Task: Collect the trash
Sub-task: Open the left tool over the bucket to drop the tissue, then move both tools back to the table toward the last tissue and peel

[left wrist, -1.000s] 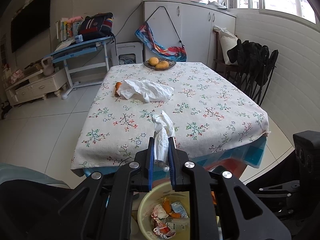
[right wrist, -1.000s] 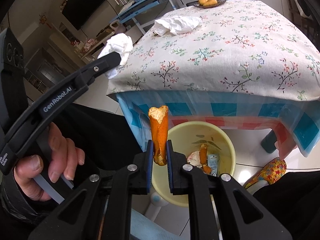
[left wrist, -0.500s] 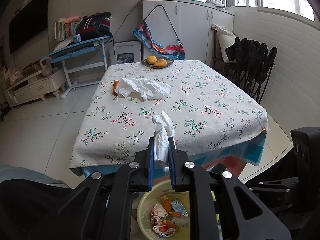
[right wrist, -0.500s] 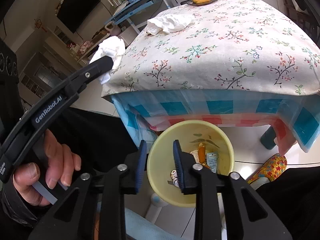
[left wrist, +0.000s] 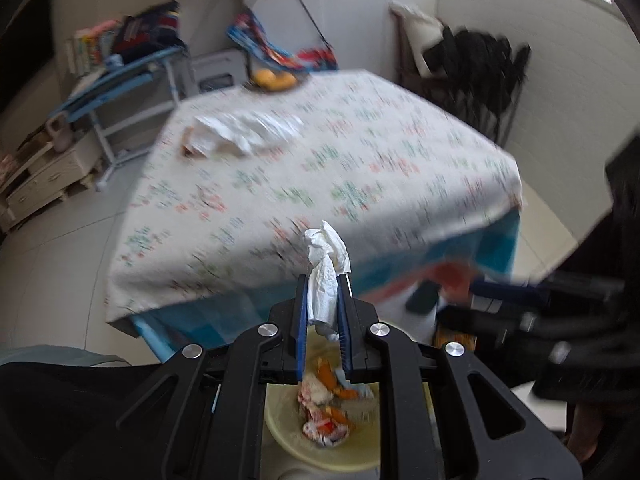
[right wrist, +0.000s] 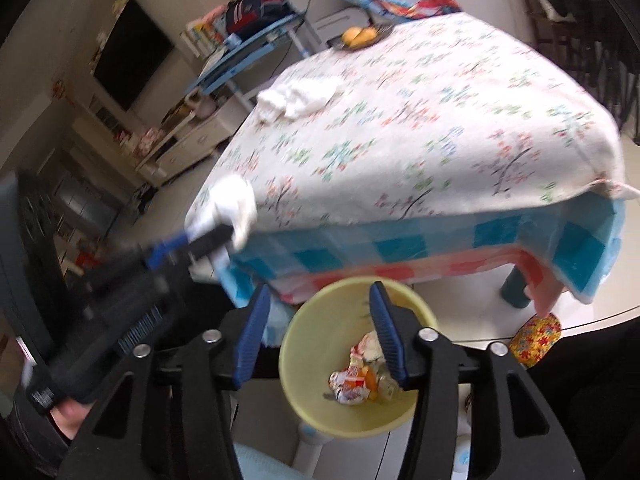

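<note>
Left fingers (left wrist: 323,300) pinch the tissue (left wrist: 326,264) above the bin (right wrist: 356,360); released off-centre, it could miss; right fingers (right wrist: 316,328) opening, empty

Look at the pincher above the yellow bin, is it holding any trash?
No, the right gripper has nothing between its opening jaws, with only the yellow bin and its trash showing below them.
</note>
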Demonstrator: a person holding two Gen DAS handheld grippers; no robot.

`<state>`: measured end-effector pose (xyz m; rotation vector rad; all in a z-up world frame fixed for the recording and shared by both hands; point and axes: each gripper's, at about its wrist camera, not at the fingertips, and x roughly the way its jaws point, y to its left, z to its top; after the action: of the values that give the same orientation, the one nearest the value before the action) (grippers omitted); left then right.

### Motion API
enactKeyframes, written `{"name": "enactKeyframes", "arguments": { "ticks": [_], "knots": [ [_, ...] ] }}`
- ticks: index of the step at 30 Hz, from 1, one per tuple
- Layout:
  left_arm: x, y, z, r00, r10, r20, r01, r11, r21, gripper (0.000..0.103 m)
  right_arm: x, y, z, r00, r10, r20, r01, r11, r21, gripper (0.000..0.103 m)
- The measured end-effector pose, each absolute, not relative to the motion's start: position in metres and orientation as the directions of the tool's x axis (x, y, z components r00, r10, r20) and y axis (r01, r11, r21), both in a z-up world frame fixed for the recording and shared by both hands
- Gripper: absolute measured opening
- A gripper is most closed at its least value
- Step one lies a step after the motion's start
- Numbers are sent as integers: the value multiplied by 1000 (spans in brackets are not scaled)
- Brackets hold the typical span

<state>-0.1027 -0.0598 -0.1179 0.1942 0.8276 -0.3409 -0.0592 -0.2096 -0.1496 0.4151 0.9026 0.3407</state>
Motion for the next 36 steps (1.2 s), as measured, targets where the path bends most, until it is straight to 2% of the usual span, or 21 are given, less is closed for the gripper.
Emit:
{"name": "enactKeyframes", "arguments": {
  "ticks": [2, 4, 6, 12, 18, 21, 25, 33, 36],
  "knots": [
    [-104, -66, -126, 587, -232, -776, 403, 915, 31, 19, -59, -214, -148, 598, 434, -674, -90, 872, 482, 57],
    [-106, -72, -134, 544, -233, -806, 433, 901, 32, 30, -60, -219, -145, 616, 422, -665, -74, 872, 484, 58],
    [-108, -76, -140, 521, -228, -823, 451, 892, 38, 47, -60, -222, -144, 630, 412, -658, -62, 872, 486, 59],
    [-113, -79, -144, 508, -221, -833, 469, 882, 52, 62, -61, -231, -144, 660, 391, -642, -25, 865, 502, 63],
    [-106, -57, -119, 592, -223, -774, 383, 923, 26, 65, -59, -240, -142, 676, 373, -635, 11, 857, 515, 64],
    [-94, -26, -94, 678, -198, -708, 251, 968, -31, 71, -52, -233, -134, 684, 362, -633, -12, 874, 486, 67],
    [-71, 22, -72, 732, -159, -663, 86, 986, -142, 74, -31, -217, -121, 687, 385, -616, -65, 877, 476, 72],
    [-5, 71, -53, 753, -86, -652, -64, 977, -203, 76, 42, -179, -124, 657, 462, -596, -39, 811, 584, 76],
    [19, 86, -49, 757, -66, -649, -117, 965, -235, 76, 68, -163, -130, 653, 450, -609, -19, 814, 581, 78]
  ]
}}
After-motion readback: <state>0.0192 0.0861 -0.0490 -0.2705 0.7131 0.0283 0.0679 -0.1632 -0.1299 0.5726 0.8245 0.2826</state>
